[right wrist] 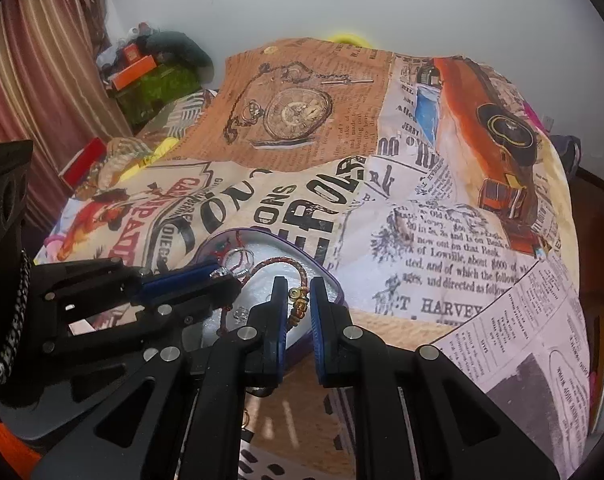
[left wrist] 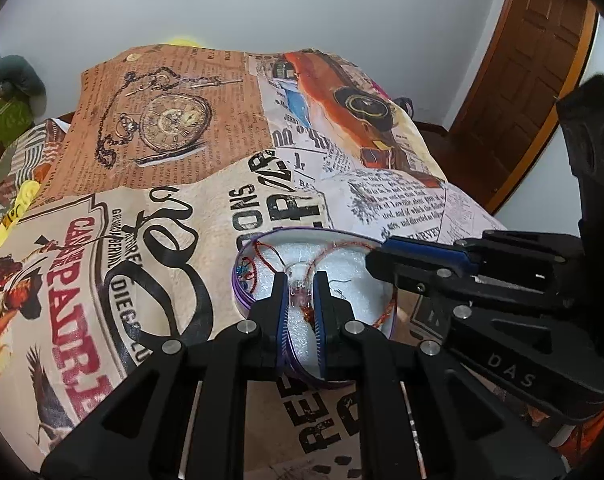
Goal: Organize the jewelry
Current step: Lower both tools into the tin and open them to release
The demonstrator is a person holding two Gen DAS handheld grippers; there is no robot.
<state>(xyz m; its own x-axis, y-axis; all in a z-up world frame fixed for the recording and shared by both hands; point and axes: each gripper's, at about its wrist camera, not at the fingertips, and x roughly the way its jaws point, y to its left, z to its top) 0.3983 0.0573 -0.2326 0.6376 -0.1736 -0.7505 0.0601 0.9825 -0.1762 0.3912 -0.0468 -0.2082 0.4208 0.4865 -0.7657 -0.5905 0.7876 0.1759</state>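
A purple-rimmed tin (left wrist: 242, 276) lined with white foam lies on the printed cloth, with red thread jewelry inside. My left gripper (left wrist: 301, 278) reaches into it, shut on a clear, pinkish bead piece (left wrist: 301, 296) strung on red cord. From the right, my right gripper (left wrist: 372, 258) comes in over the tin. In the right wrist view the right gripper (right wrist: 297, 282) is shut on a red braided bracelet (right wrist: 298, 302) at its gold beads, above the tin's rim (right wrist: 336, 286). My left gripper (right wrist: 226, 274) enters from the left, with a clear bead at its tip.
A cloth printed with newspaper, a pocket watch and a car (left wrist: 174, 120) covers the surface. A wooden door (left wrist: 522, 80) stands at the right. A striped curtain (right wrist: 42, 60), an orange box (right wrist: 136, 72) and a red box (right wrist: 82, 160) sit at the far left.
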